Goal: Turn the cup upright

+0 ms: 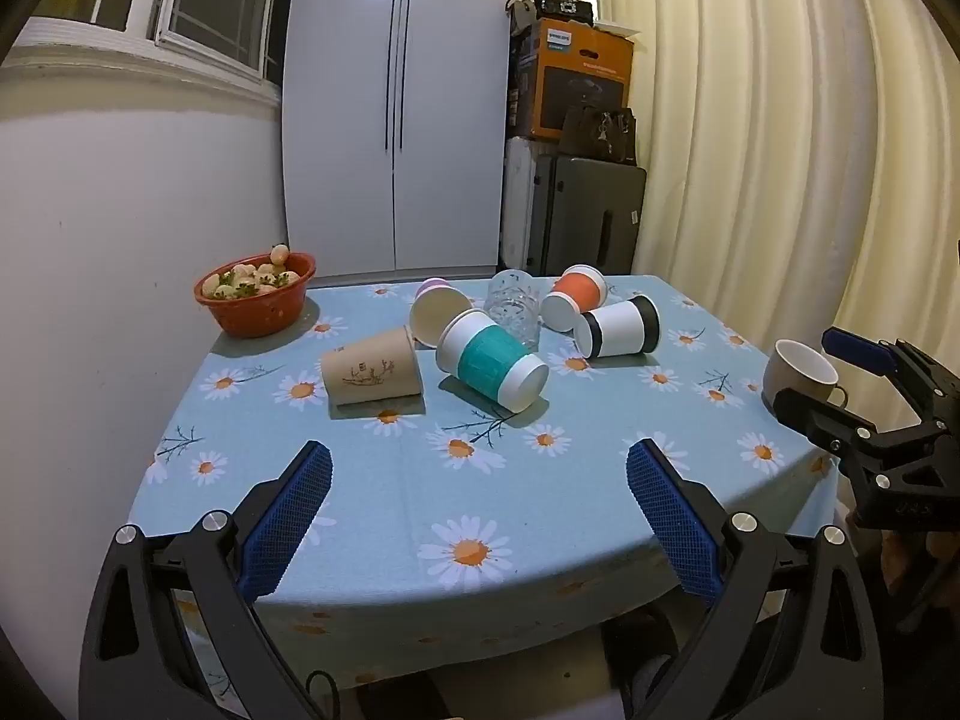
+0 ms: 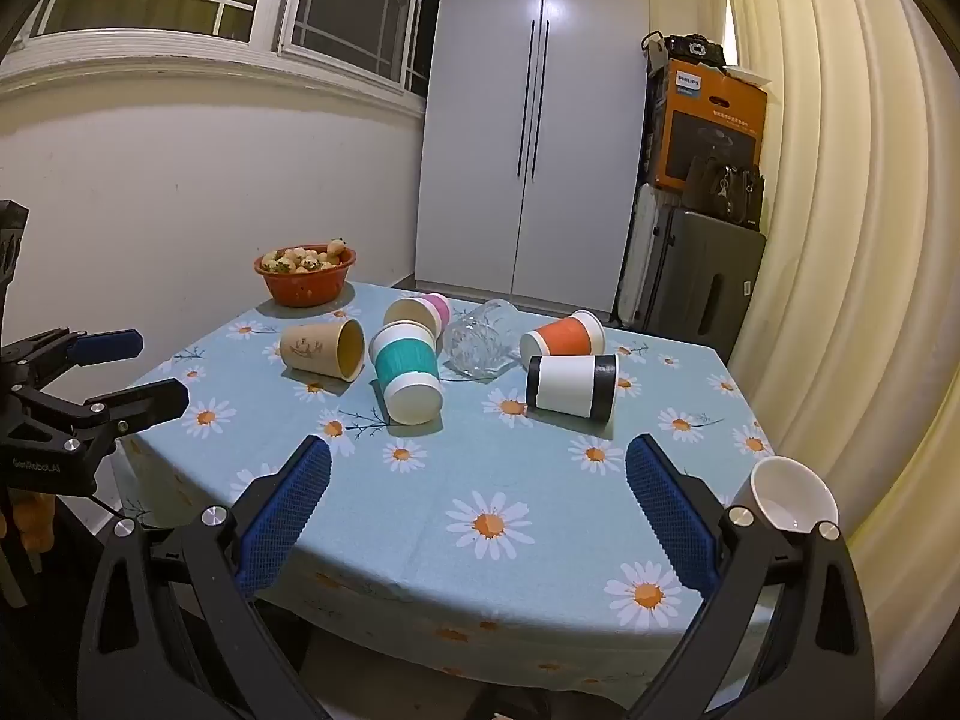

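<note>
Nothing flipped yet: teal cup (image 1: pixel 492 360), kraft cup (image 1: pixel 369 373), black-banded cup (image 2: pixel 571 387) lie sideways mid-worktop (image 1: pixel 540 516). Left tongs (image 1: pixel 480 468) and right tongs (image 2: pixel 478 462) spread, holding nothing, at near edge.

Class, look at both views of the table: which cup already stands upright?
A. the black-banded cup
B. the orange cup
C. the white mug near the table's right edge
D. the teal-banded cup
C: the white mug sits on its base with its mouth facing up, while the banded cups lie on their sides.
</note>
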Action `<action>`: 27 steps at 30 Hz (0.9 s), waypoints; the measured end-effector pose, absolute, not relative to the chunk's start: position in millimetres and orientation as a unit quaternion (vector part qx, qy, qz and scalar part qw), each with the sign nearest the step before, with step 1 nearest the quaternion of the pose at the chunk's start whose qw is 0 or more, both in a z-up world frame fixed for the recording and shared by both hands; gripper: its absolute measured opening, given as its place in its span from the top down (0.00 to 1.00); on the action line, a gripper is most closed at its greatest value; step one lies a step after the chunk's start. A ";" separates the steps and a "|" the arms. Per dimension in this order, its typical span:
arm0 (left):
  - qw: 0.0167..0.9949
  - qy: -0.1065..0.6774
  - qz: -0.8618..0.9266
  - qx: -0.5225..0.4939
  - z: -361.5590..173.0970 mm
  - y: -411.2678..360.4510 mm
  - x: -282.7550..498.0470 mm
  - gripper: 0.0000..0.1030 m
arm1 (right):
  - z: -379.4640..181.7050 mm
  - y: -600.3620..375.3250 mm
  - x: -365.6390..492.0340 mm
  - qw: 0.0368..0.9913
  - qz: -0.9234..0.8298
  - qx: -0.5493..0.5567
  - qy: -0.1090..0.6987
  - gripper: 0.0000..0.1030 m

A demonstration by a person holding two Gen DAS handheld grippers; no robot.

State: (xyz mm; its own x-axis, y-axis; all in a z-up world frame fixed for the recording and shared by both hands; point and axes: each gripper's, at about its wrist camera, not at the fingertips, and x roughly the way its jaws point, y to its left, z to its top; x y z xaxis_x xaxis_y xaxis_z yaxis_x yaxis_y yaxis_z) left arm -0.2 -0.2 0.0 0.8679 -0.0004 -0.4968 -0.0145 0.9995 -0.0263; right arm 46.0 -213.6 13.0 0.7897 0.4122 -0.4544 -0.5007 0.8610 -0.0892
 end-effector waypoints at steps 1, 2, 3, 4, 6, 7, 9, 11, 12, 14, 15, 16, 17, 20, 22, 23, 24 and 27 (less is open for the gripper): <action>0.966 0.257 0.004 -0.015 0.0 -0.7 -0.6 0.06 | 13.0 -213.6 45.9 0.940 0.243 -0.103 0.217 0.05; 0.967 0.256 0.003 -0.015 0.2 -1.3 -1.1 0.06 | 13.3 -213.9 45.5 0.940 0.243 -0.103 0.215 0.05; 0.967 0.256 0.003 -0.015 0.2 -2.0 -1.6 0.06 | 13.1 -214.1 45.6 0.940 0.244 -0.103 0.215 0.05; 0.967 0.256 0.002 -0.014 0.3 -3.0 -2.1 0.06 | 12.7 -214.2 46.2 0.940 0.244 -0.103 0.216 0.05; 0.966 0.258 0.004 -0.020 0.5 0.0 -1.2 0.06 | 11.9 -214.5 47.2 0.940 0.244 -0.103 0.216 0.05; 0.966 0.259 0.003 -0.021 0.4 0.2 -0.9 0.06 | 11.7 -214.9 47.6 0.940 0.244 -0.103 0.216 0.05; 0.965 0.260 0.004 -0.020 -0.8 2.1 -0.6 0.06 | 6.6 -215.1 48.4 0.939 0.244 -0.104 0.218 0.05; 0.965 0.260 0.004 -0.020 -0.9 2.4 -1.5 0.06 | 4.6 -215.4 50.6 0.939 0.248 -0.102 0.215 0.05; 0.965 0.260 0.003 -0.021 -2.4 2.2 -1.4 0.06 | 3.3 -215.1 52.0 0.939 0.248 -0.104 0.214 0.05; 0.965 0.260 0.003 -0.021 -2.5 2.6 -2.8 0.06 | 10.0 -214.1 47.9 0.939 0.245 -0.103 0.216 0.05; 0.965 0.261 0.003 -0.021 -3.0 1.3 -0.4 0.06 | 9.9 -214.0 48.0 0.940 0.244 -0.103 0.215 0.05; 0.965 0.261 0.003 -0.021 -2.9 1.0 -0.1 0.06 | 10.8 -214.4 47.2 0.941 0.244 -0.103 0.213 0.05; 0.965 0.261 0.003 -0.021 -3.1 1.0 -0.3 0.06 | 11.2 -214.6 46.9 0.941 0.244 -0.102 0.213 0.05; 0.965 0.262 0.003 -0.021 -4.7 0.3 0.3 0.06 | 11.4 -214.8 46.6 0.940 0.243 -0.101 0.216 0.05; 0.965 0.262 0.003 -0.020 -6.1 -0.5 0.0 0.06 | 10.8 -214.8 46.9 0.940 0.244 -0.101 0.216 0.05; 0.965 0.262 0.003 -0.019 -5.1 -0.1 -0.7 0.06 | 10.7 -214.9 47.2 0.940 0.244 -0.102 0.217 0.05; 0.965 0.263 0.003 -0.019 -7.6 -0.7 1.0 0.06 | 10.5 -214.7 47.2 0.940 0.244 -0.102 0.217 0.05; 0.964 0.264 0.003 -0.020 -8.2 -0.9 0.9 0.06 | 10.3 -214.7 46.9 0.939 0.245 -0.103 0.217 0.05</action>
